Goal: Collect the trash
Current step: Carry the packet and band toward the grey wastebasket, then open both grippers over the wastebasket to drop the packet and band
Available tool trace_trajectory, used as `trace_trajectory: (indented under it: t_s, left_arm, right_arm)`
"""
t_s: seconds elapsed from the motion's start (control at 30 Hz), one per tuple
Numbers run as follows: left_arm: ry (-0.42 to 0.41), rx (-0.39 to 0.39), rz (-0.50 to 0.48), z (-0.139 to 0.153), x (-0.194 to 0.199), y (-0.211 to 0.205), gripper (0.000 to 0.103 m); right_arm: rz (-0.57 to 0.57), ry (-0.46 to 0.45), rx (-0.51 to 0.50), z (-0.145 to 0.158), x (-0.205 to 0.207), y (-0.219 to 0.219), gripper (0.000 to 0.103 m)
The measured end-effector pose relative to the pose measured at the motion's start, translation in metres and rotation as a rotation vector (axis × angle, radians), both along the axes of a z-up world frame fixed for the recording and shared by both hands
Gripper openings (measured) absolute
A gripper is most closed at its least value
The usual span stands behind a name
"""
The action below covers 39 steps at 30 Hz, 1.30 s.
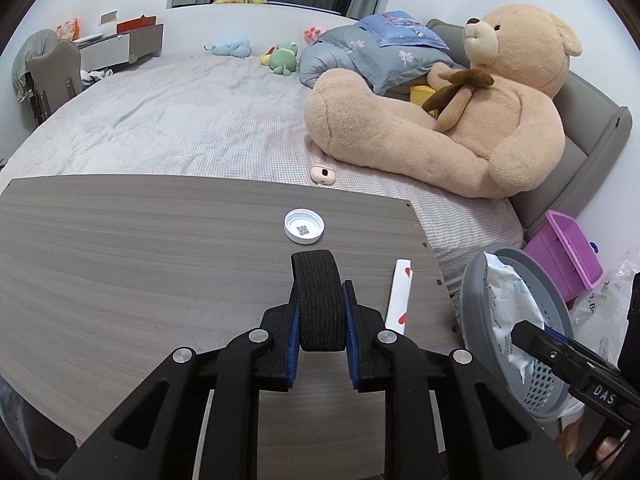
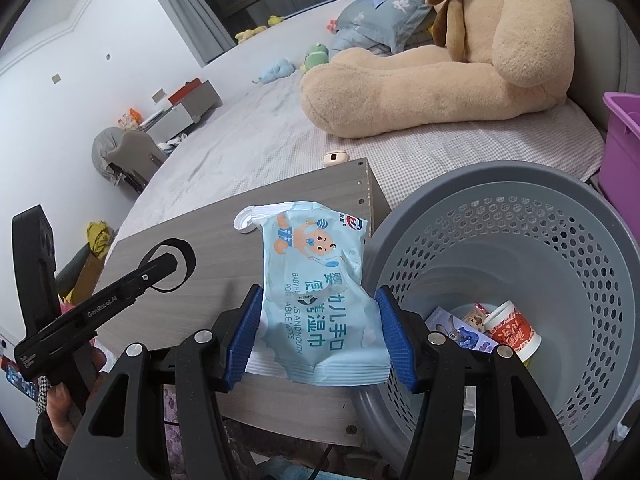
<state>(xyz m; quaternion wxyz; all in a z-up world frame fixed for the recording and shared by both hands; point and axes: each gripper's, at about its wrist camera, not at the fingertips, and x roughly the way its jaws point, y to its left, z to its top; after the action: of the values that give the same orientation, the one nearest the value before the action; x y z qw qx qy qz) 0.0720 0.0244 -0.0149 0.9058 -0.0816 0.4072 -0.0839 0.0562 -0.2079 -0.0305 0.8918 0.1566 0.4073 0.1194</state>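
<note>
two grips loaded, bin at the bench corner

black elastic band (image 1: 320,300) sits pinched between the blue pads of the left gripper (image 1: 321,320), jaws closed to a narrow gap around it, loop standing upright above the bench (image 1: 140,248). the right gripper (image 2: 316,332) has its jaws set wide, pressed against both edges of a pale blue wet wipes pack (image 2: 316,300), which hangs partly over the bench edge, just beside the rim of the grey basket (image 2: 560,208).

what could go wrong, as a judgement: the wipes pack is soft and slick, held only by its sides, so it may buckle or slide out if the squeeze eases before it is over the basket mouth; it could then fall between bench and basket. the band is springy and could flick off the pads on release and miss the bin. swinging the left gripper across to the basket risks brushing the white bottle cap (image 1: 304,231) or the paper strip with red hearts (image 1: 399,296) off the bench.

count: one band, one wipes pack, one cap and one strip on the bench; one basket. inside the basket at least three pieces show: a red and white cup (image 2: 514,330), a cartoon wrapper (image 2: 456,330) and a small printed scrap (image 2: 474,314).
</note>
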Motion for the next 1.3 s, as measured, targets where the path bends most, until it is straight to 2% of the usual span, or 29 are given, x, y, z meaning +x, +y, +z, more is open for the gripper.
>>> trace_trajectory:
  t_s: [0.4,0.73,1.07,1.3]
  left_arm:
    - [-0.044,-0.006,-0.045,0.019,-0.019,-0.015,0.019]
    - [-0.064,-0.004,-0.136,0.031,-0.031,-0.05,0.019]
    - [-0.057,-0.006,-0.295,0.037,-0.028,-0.115,0.019]
    - [-0.04,0.017,-0.391,0.029,-0.024,-0.17,0.019]
  right_arm:
    - [-0.016,-0.039,0.006,0.011,-0.019,-0.01,0.056]
    - [-0.07,-0.065,0.004,0.018,-0.039,-0.032,0.056]
    - [-0.18,-0.084,0.004,0.019,-0.059,-0.08,0.056]
    - [-0.269,-0.071,0.018,0.008,-0.069,-0.122,0.056]
